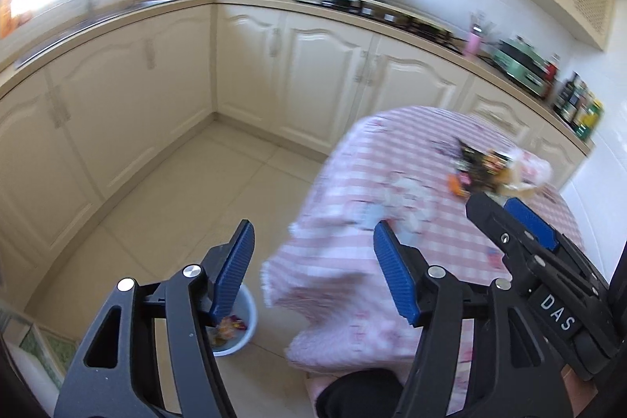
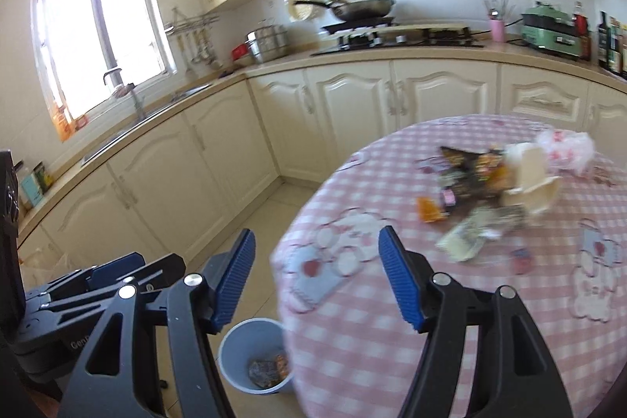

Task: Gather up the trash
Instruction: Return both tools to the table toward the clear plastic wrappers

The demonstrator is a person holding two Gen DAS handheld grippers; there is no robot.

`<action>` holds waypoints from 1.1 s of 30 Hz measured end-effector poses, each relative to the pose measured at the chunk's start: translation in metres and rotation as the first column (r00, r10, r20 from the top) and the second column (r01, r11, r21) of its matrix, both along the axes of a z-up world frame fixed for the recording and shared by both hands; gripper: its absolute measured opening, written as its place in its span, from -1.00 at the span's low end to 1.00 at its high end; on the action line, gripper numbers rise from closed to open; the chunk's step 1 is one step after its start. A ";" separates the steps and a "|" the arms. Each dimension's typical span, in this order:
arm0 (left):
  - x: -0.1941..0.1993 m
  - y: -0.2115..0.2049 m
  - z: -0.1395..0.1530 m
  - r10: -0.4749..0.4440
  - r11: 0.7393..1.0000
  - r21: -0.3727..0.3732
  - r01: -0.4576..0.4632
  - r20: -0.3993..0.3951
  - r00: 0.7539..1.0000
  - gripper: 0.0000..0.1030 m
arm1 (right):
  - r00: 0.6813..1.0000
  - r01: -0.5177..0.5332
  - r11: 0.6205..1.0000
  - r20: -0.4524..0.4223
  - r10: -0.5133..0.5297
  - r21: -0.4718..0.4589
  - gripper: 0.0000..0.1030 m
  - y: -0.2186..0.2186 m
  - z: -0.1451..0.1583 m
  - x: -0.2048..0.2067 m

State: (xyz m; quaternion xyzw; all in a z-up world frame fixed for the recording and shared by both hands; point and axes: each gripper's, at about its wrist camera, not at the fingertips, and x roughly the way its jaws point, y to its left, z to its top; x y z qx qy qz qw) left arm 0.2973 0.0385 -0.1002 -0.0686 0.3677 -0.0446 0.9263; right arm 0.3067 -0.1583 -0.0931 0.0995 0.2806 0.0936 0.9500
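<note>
A pile of trash (image 2: 470, 175) lies on the round table with the pink checked cloth (image 2: 392, 339): dark snack wrappers, an orange wrapper (image 2: 429, 210), a white container (image 2: 529, 183) and a plastic bag (image 2: 568, 143). In the left wrist view the pile (image 1: 482, 167) is blurred. A light blue bin (image 2: 235, 343) stands on the floor beside the table with wrappers inside; it also shows under my left finger (image 1: 247, 304). My left gripper (image 1: 313, 228) is open and empty above the floor and the table's edge. My right gripper (image 2: 316, 233) is open and empty, short of the pile.
Cream cabinets (image 2: 352, 96) run along two walls under a counter with a stove and wok (image 2: 360, 6), a sink (image 2: 156, 104) and bottles. Beige floor tiles (image 1: 176, 190) lie between the cabinets and the table. A dark piece of clothing (image 1: 360, 394) shows at the bottom edge.
</note>
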 end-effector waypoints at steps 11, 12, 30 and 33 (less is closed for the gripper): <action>0.019 -0.151 -0.003 -0.263 0.964 0.044 0.263 -0.014 0.965 0.47 | 0.958 0.288 0.957 -0.022 -0.287 0.033 0.31 -0.151 -0.017 -0.021; 0.022 -0.161 -0.005 -0.273 0.961 0.047 0.274 -0.020 0.962 0.47 | 0.952 0.306 0.951 -0.032 -0.305 0.036 0.31 -0.163 -0.021 -0.021; 0.080 -0.239 -0.038 -0.400 0.904 0.137 0.406 -0.071 0.914 -0.10 | 0.928 0.366 0.927 -0.107 -0.356 0.088 0.31 -0.230 -0.048 0.013; 0.081 -0.237 -0.036 -0.416 0.900 0.121 0.419 -0.055 0.908 -0.20 | 0.930 0.361 0.926 -0.112 -0.350 0.105 0.31 -0.231 -0.047 0.019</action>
